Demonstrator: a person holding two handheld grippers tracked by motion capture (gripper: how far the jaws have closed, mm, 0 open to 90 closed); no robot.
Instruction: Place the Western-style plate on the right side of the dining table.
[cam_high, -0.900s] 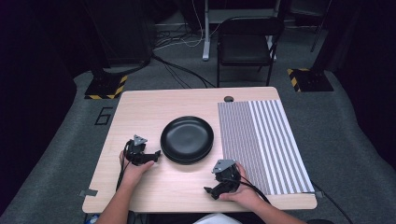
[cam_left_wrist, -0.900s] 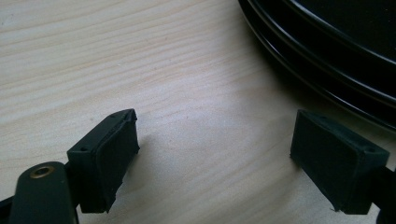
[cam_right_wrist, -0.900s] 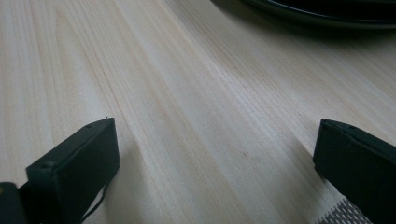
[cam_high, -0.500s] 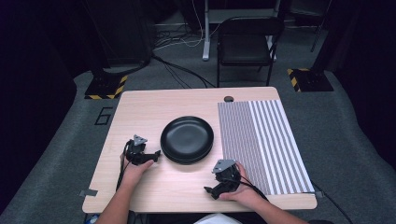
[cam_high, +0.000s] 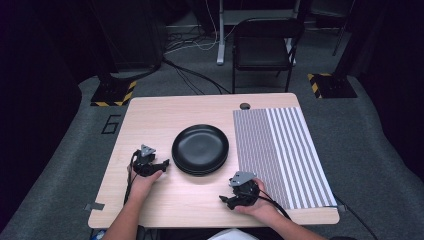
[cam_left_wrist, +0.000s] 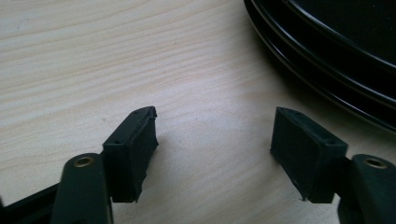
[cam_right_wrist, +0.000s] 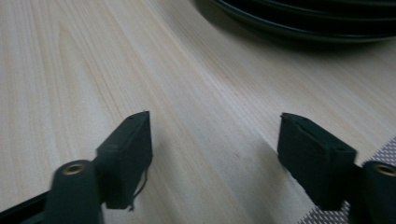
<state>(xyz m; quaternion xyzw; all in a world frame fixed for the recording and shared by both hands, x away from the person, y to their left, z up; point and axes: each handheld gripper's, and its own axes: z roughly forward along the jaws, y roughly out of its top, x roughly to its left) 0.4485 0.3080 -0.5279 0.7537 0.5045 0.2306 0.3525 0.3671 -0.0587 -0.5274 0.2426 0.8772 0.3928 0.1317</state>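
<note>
Vs. the earlier frames: nothing much has moved. Both grippers sit where they were and the plates haven't shifted.

Left gripper (cam_high: 161, 163): held low over the table (cam_high: 150, 120) just left of the black plates (cam_high: 200, 149), pointing right at their left rim, not touching. In the left gripper view its jaws are spread wide with bare wood between them; pads (cam_left_wrist: 135, 149) are matte black rubbery blocks, squared off, on glossy black plastic arms with small brass-coloured rivets. Grey three-cornered plate on top, black cable looping back along the hand.

Table: pale wood-grain top, rounded corners, smooth, fine streaky grain visible in both gripper views.

Black plates: centre of the table, slightly left of the mat. Round, glossy black, shallow with a raised rim. The left gripper view shows more than one rim edge (cam_left_wrist: 327, 56), so it's a stack; exact count I can't tell. Top plate looks empty, soft reflections on it.

Right gripper (cam_high: 226, 200): near edge of the table, near-right of the plates, well apart from them, pointing left. Jaws spread wide, nothing between them but wood. Same black block pads (cam_right_wrist: 128, 154). The right gripper view has the plates' rim (cam_right_wrist: 299, 23) at the far top and a corner of the mat at its lower right.

Striped mat (cam_high: 280, 150): flat rectangle, grey and white stripes running near-to-far, woven-looking, covers the table's right part, just right of the plates.
</note>
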